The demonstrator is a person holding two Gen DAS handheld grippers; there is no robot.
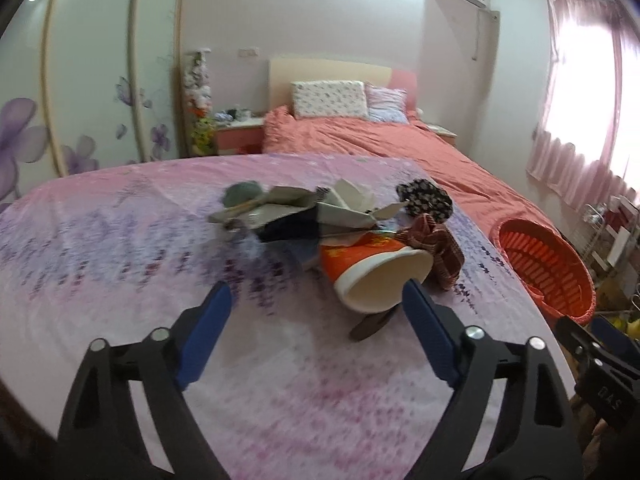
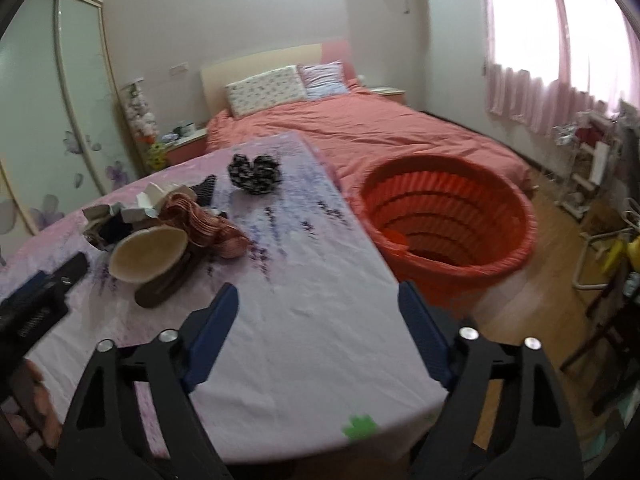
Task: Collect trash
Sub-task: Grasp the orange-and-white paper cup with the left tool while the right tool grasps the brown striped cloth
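Observation:
A pile of trash lies on the pink flowered table cover (image 1: 120,240): an orange paper cup (image 1: 376,272) on its side, folded grey cardboard (image 1: 280,208), a brown checked wrapper (image 1: 440,248) and a black-and-white crumpled piece (image 1: 424,196). My left gripper (image 1: 316,312) is open, just short of the cup's mouth. My right gripper (image 2: 318,312) is open and empty over the table's right edge; the left gripper's body (image 2: 36,300) shows at its left. The cup (image 2: 148,256) and wrapper (image 2: 208,224) lie to its left. The orange bin (image 2: 448,224) stands on the floor right of the table.
A bed with a coral cover (image 2: 380,128) lies behind the table and bin. A wardrobe with flower print (image 1: 80,100) is on the left. Pink curtains (image 2: 540,92) and a cluttered rack (image 2: 592,168) are at the right. The bin also shows in the left wrist view (image 1: 548,268).

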